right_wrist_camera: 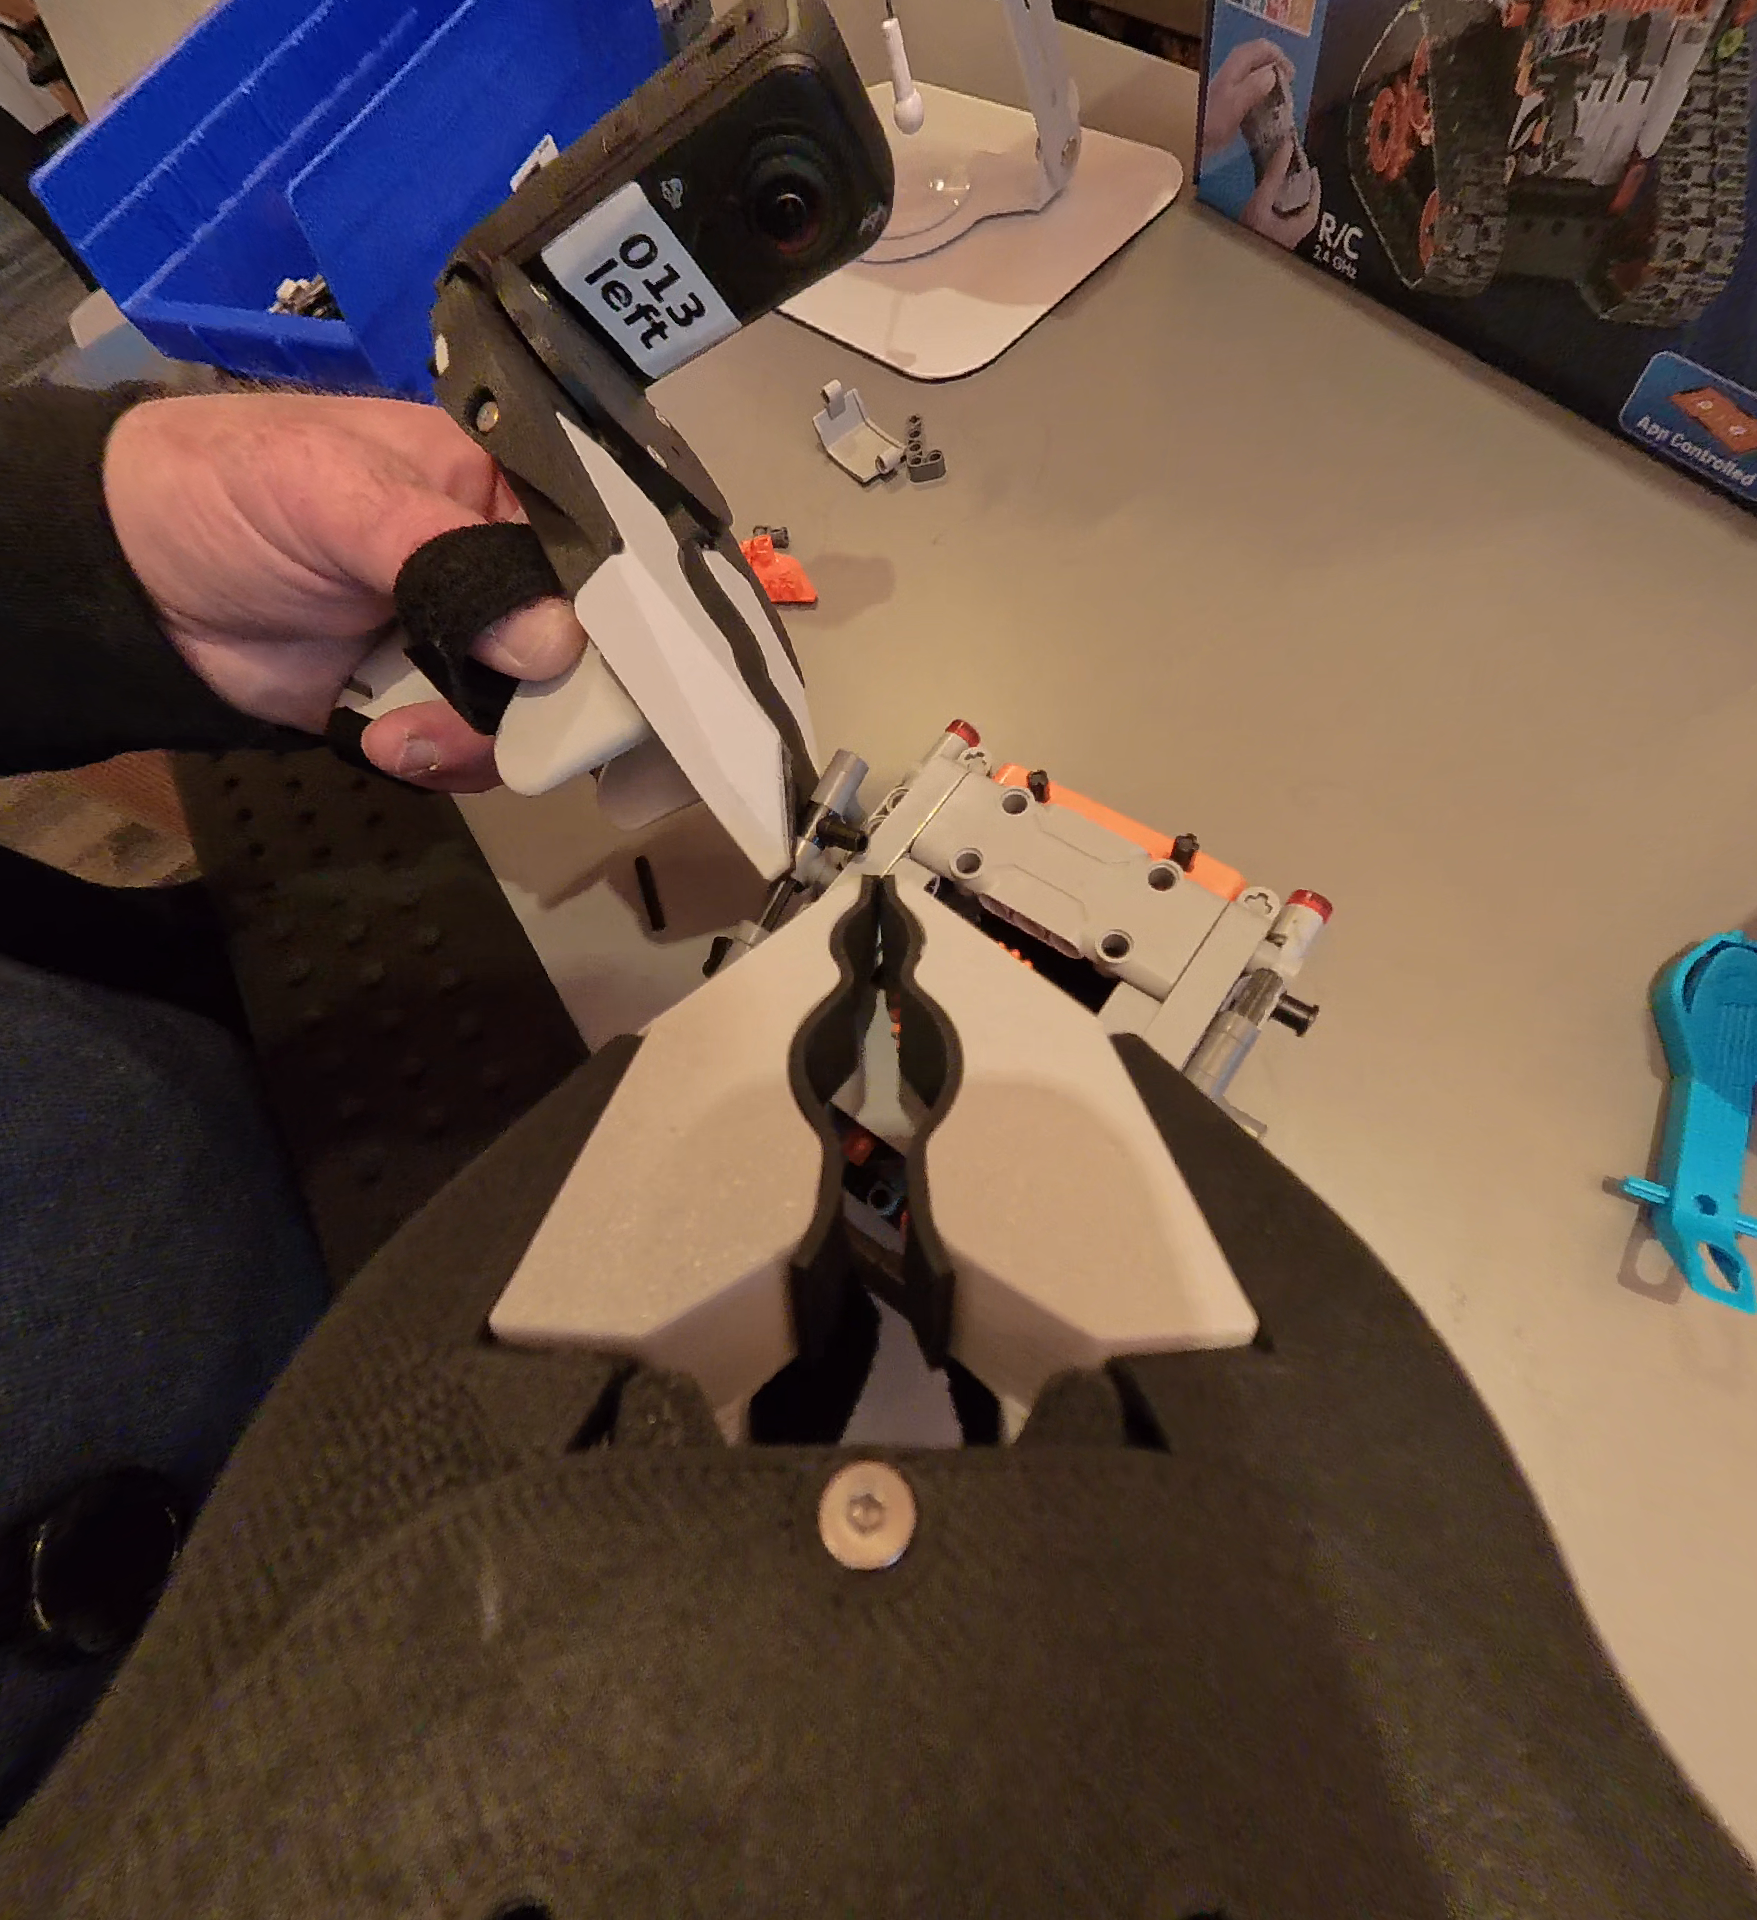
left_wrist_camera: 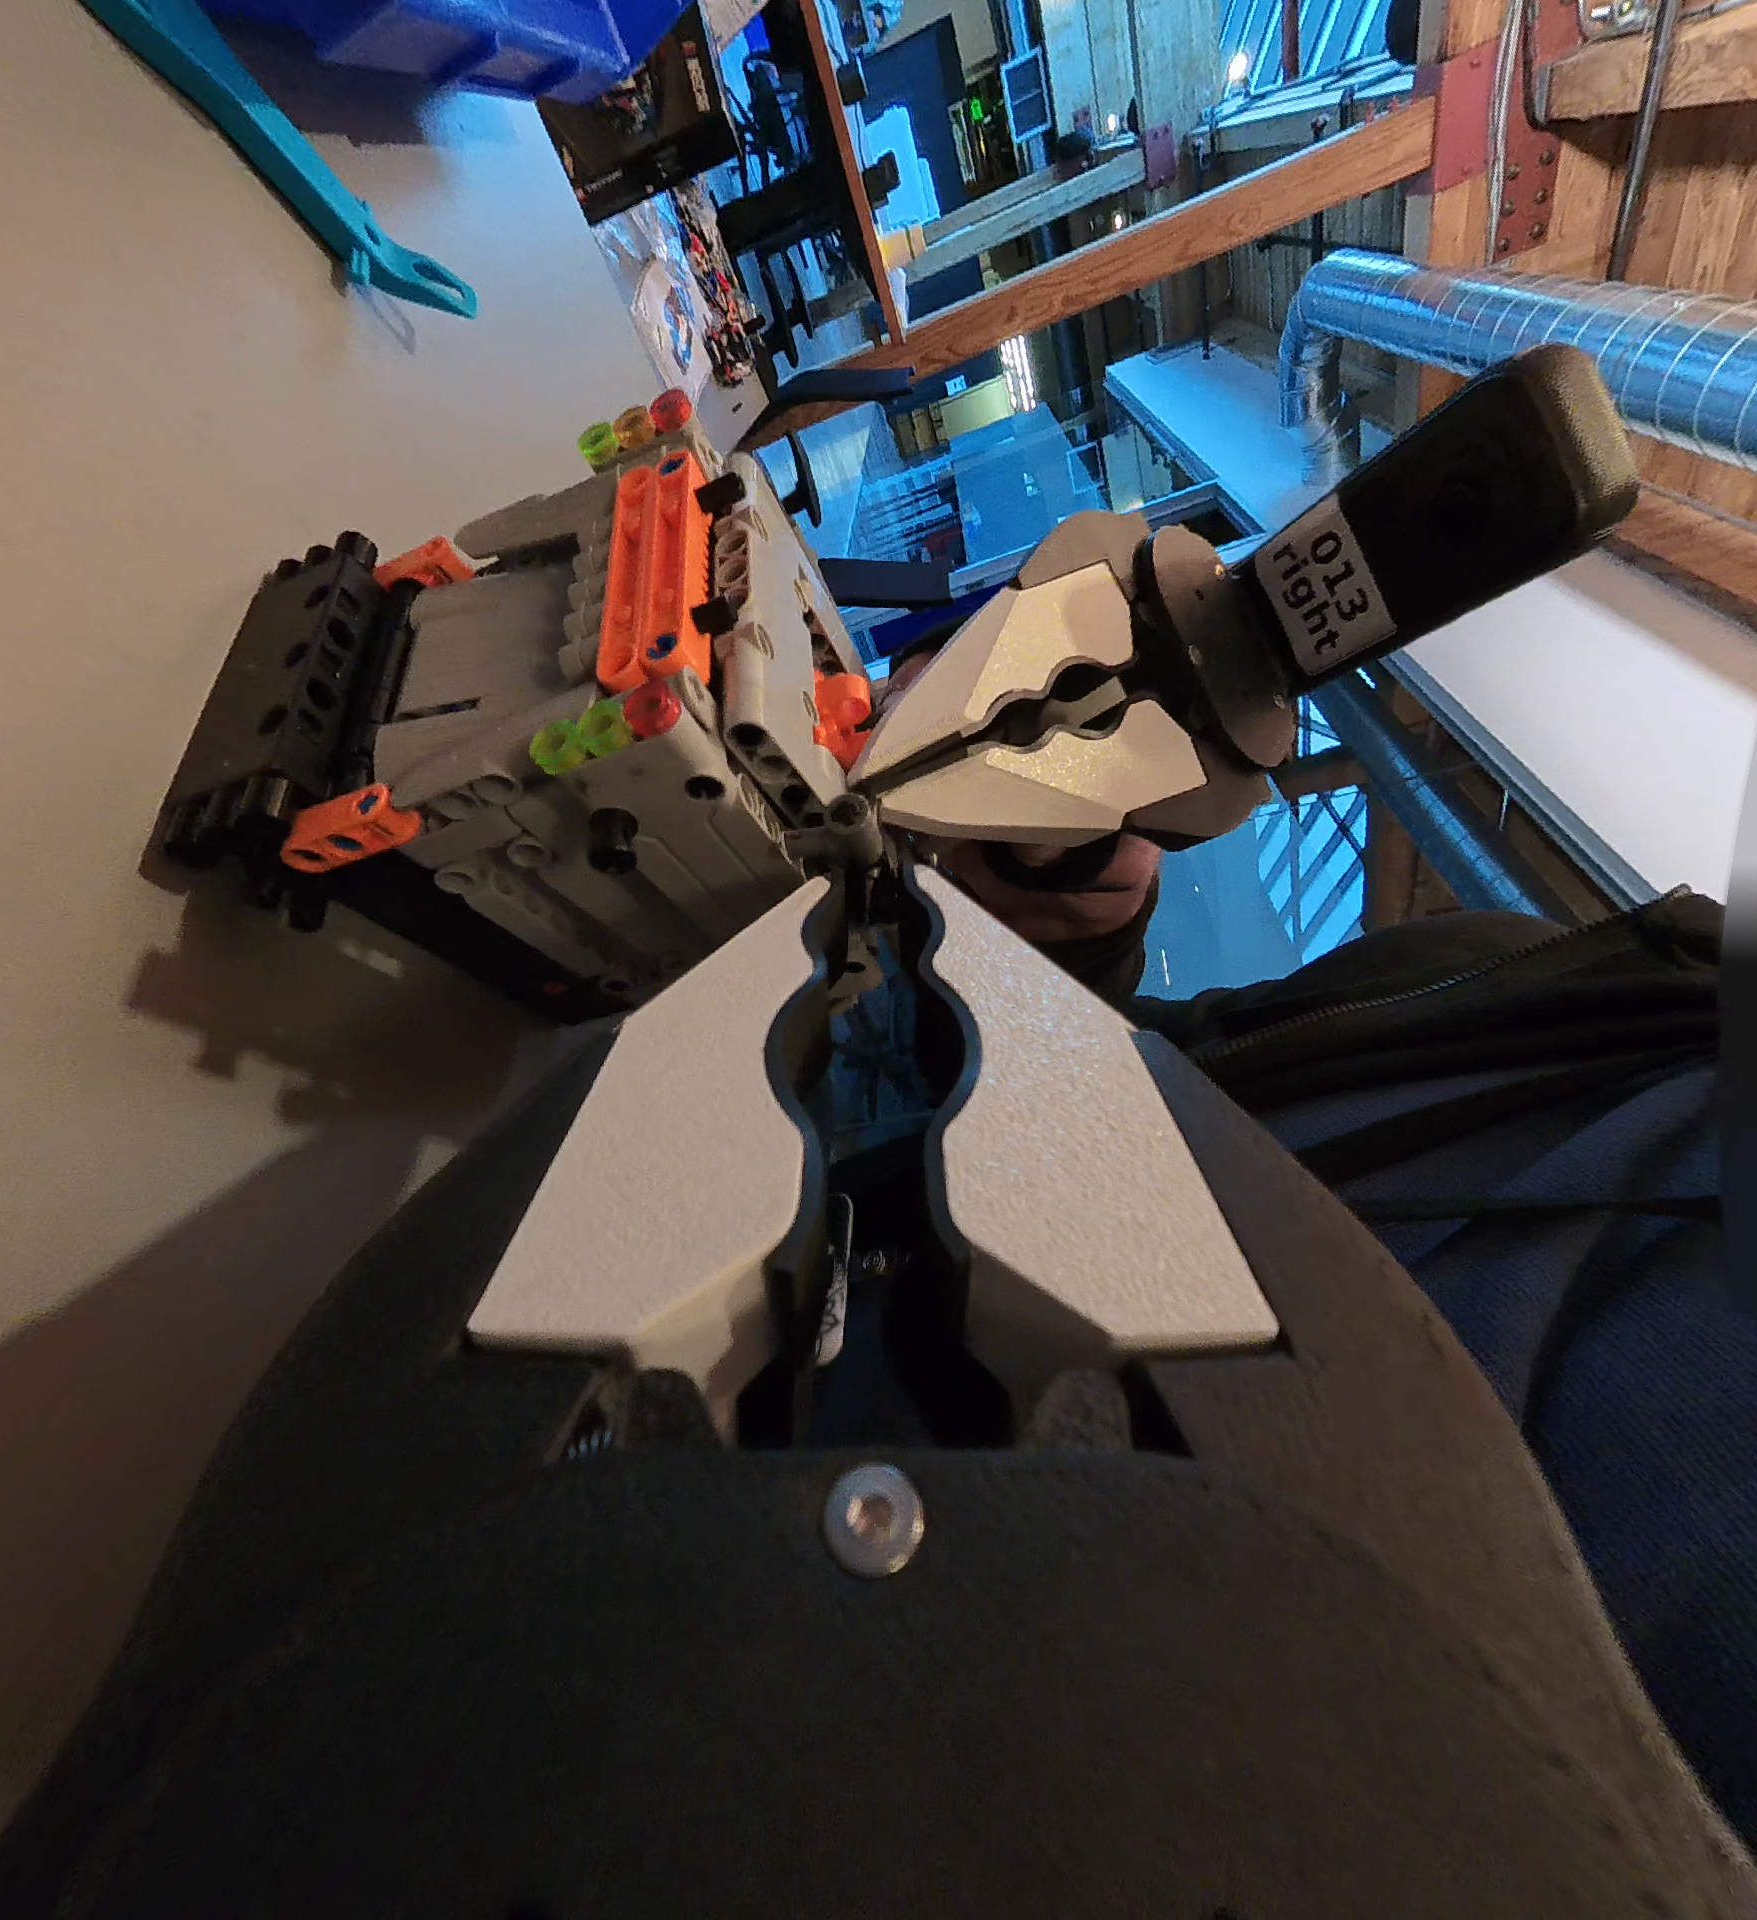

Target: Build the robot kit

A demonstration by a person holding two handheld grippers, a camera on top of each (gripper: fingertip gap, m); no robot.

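A grey, orange and black brick-built model point(left_wrist_camera: 541, 727) lies on the pale table point(left_wrist_camera: 74, 520). It also shows in the right wrist view point(right_wrist_camera: 1082, 883). My left gripper point(left_wrist_camera: 869, 894) is shut on a thin dark pin piece at the model's near corner. A hand point(right_wrist_camera: 313, 561) holds it, and its tips point(right_wrist_camera: 791, 831) meet a small grey connector with a black pin point(right_wrist_camera: 838, 800). My right gripper point(right_wrist_camera: 876, 899) is shut on the model's grey edge at the same corner. In the left wrist view it point(left_wrist_camera: 869, 779) comes in from the right, tips almost touching the left gripper's.
A teal plastic tool point(right_wrist_camera: 1721, 1101) lies to the right. A blue bin point(right_wrist_camera: 334, 208), a white stand base point(right_wrist_camera: 999, 249) and a printed box point(right_wrist_camera: 1528, 187) stand at the back. Loose grey point(right_wrist_camera: 869, 436) and orange point(right_wrist_camera: 780, 571) pieces lie behind the model. My two grippers' fingertips are within a few centimetres of each other.
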